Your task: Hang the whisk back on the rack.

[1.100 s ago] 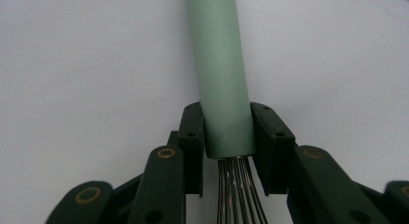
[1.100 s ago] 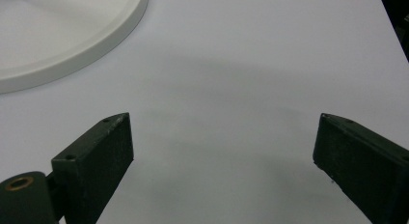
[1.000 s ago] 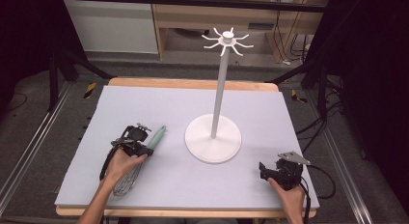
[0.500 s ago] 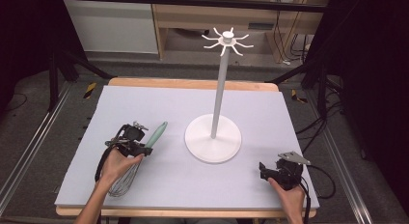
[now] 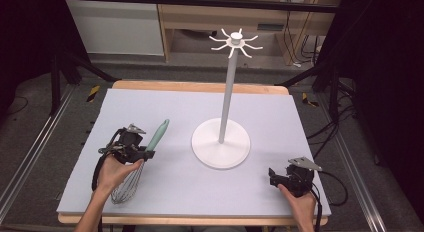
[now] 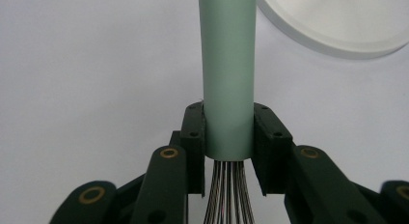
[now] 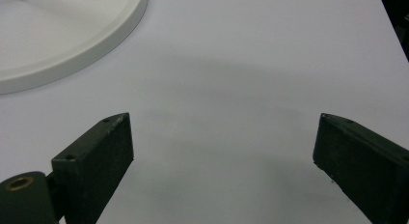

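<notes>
A whisk with a pale green handle (image 5: 158, 135) (image 6: 226, 74) and a wire head (image 5: 128, 184) is held at the table's left side. My left gripper (image 5: 144, 153) (image 6: 228, 137) is shut on the handle's lower end, just above where the wires (image 6: 227, 195) leave it. A white stand (image 5: 220, 142) with a round base, a tall pole and several hooks at its top (image 5: 235, 41) rises from the middle of the mat; its base (image 6: 337, 26) (image 7: 58, 35) lies just beyond both grippers. My right gripper (image 5: 274, 177) (image 7: 222, 151) rests open near the front right corner with nothing between its jaws.
A pale grey mat (image 5: 165, 107) covers the wooden table (image 5: 200, 86). Cables trail from both grippers over the front edge. Shelving and dark frame legs stand beyond the table's far edge.
My left gripper has lifted and turned the whisk slightly, so the handle points more up and away and the wire head hangs toward the front. The right gripper has stayed put.
</notes>
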Demonstrator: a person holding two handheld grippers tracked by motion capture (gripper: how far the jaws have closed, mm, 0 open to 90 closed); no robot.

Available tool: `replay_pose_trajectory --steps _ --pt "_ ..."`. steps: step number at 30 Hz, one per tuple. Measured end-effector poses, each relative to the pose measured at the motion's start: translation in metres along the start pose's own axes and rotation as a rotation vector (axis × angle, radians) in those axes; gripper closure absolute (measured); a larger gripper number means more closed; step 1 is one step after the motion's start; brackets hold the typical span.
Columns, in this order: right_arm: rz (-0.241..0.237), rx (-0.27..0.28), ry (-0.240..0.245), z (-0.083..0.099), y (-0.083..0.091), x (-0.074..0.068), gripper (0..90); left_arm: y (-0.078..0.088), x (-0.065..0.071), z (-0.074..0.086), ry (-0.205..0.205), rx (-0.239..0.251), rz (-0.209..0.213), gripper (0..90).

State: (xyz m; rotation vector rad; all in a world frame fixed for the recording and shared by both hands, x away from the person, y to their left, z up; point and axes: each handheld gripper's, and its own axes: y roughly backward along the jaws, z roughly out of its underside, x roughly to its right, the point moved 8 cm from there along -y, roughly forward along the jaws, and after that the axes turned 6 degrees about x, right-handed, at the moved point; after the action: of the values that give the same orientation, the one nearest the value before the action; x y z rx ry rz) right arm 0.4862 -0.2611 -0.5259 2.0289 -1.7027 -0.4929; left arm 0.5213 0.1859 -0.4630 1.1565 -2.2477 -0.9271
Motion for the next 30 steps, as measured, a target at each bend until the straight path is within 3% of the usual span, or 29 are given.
replay_pose_trajectory --steps 15,30 --pt "0.002 -0.001 0.000 0.000 0.000 0.000 7.5 0.030 0.000 -0.011 0.014 0.141 0.010 68.7" --pt "0.001 -0.001 0.000 0.000 0.000 0.000 7.5 0.057 0.003 -0.030 0.016 0.358 -0.007 68.7"
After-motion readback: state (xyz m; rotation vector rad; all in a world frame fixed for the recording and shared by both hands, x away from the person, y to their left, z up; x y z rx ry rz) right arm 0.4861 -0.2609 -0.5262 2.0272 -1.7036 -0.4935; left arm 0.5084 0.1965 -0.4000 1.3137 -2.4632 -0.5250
